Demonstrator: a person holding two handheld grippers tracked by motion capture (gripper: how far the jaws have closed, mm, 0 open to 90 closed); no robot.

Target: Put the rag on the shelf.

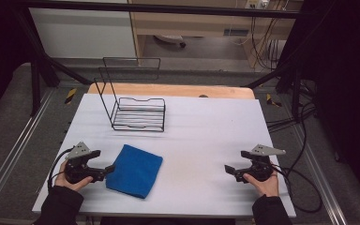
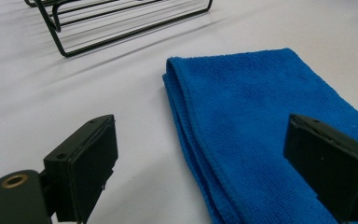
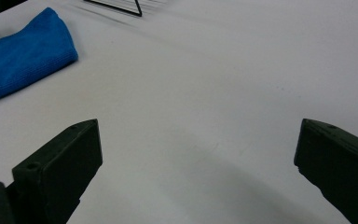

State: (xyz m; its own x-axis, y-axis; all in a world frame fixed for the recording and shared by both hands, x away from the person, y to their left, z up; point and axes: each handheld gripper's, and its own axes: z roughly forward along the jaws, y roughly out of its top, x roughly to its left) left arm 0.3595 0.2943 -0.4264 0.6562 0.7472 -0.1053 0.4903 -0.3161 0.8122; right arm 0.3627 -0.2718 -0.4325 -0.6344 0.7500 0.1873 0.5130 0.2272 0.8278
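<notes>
A folded blue cloth (image 1: 135, 169) lies flat on the white table (image 1: 201, 136), front left. My left gripper (image 1: 102, 161) rests just to its left, held in a hand, jaws open and pointing at the cloth's near edge. In the left gripper view the cloth (image 2: 261, 112) lies ahead between the wide-apart jaws of the left gripper (image 2: 200, 135), with no pad touching it. My right gripper (image 1: 237, 161) sits at the front right, open and with nothing in it, pointing left across bare table. In the right gripper view the right gripper (image 3: 198, 135) has its jaws spread wide, with the cloth (image 3: 23, 46) far off.
A black wire rack (image 1: 138, 112) with a tall back frame stands at the back left of the table, seen also as the rack (image 2: 121, 23) beyond the cloth. Cables trail from both grippers off the table's sides. A wooden edge (image 1: 168, 90) borders the far side.
</notes>
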